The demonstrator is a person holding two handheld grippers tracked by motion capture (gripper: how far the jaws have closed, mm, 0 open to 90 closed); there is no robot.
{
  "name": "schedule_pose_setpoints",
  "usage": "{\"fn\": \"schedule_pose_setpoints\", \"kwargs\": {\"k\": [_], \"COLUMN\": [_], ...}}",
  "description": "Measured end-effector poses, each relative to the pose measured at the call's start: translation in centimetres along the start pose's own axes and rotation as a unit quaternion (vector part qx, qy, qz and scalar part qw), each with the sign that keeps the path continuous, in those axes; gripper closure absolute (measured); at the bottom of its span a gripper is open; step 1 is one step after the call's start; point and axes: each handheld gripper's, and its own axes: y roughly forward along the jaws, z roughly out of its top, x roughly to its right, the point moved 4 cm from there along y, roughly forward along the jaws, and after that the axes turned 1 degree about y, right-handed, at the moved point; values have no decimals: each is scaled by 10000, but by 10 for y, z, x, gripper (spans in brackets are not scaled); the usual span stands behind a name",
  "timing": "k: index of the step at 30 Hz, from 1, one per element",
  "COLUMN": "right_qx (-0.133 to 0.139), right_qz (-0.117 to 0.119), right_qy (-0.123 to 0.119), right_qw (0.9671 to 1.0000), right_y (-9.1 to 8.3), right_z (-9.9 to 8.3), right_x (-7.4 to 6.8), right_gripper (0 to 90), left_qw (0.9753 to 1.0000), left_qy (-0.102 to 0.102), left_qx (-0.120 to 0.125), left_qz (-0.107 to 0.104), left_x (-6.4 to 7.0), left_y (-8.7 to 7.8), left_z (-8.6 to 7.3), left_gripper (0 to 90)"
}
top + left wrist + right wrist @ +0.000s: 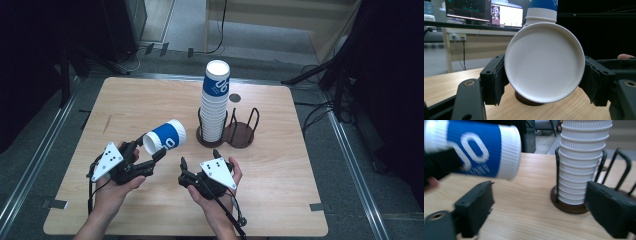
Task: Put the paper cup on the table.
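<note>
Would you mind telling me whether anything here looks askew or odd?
The tall cup stack in the holder leans slightly at its top. The left tool holds a single cup sideways, deliberately. Nothing looks spilled or damaged.

One loose paper cup (165, 137) lies tilted above the worktop (280, 165). One tall stack of cups (215, 100) stands in one two-slot holder (244, 134). Two grippers are present.

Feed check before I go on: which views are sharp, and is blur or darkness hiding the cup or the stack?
High view: soft but readable; table well lit, surroundings dark; left gripper holds the cup on its side. Left gripper view: the cup's white base sharp, evenly lit, blocking most of the stack. Right gripper view: cup motion-smeared, right gripper jaws soft, stack fairly clear.
</note>
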Motion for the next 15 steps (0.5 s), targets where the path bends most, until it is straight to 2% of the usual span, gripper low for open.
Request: {"fn": "schedule_pose_setpoints", "kwargs": {"k": [1,3,4,5,6,8,9,10,11,12,13,14,15], "right_qx": [3,-22,-22,-14,-14,-9,-20,-20,-44,-44,-55,-55,-35], "right_qz": [33,168,168,221,221,254,278,278,299,299,351,351,364], "right_qy": [103,520,520,745,745,1006,1312,1312,1668,1668,1977,1977,2164], "right_qw": [9999,9985,9985,9970,9970,9946,9910,9910,9855,9855,9796,9796,9756], "right_y": [0,2,2,3,3,5,7,7,8,8,9,9,9], "right_z": [2,6,6,9,9,10,11,11,11,11,11,11,12], "right_x": [-1,-4,-4,-7,-7,-9,-10,-10,-9,-9,-8,-8,-8], "right_gripper": [31,24,24,24,24,24,24,24,24,24,24,24,24], "left_qw": [10000,10000,10000,10000,10000,10000,10000,10000,10000,10000,10000,10000,10000], "left_qy": [-4,-8,-25,-27,-27,-26,-13,-11,-3,-3,14,14,17], "left_qx": [7,-20,-35,-29,-29,-13,-10,-10,-18,-18,-10,-10,-3], "left_qz": [-3,-17,-28,-10,-10,-16,-8,8,2,2,-5,-5,3], "left_x": [1,1,2,2,2,3,3,3,3,3,4,4,4], "left_y": [1,1,1,1,1,1,1,1,1,1,2,2,2], "left_z": [0,-1,-1,-1,-1,0,0,-1,-1,-1,-1,-1,-2], "left_gripper": [291,291,291,291,291,291,291,291,291,291,291,291,291]}}
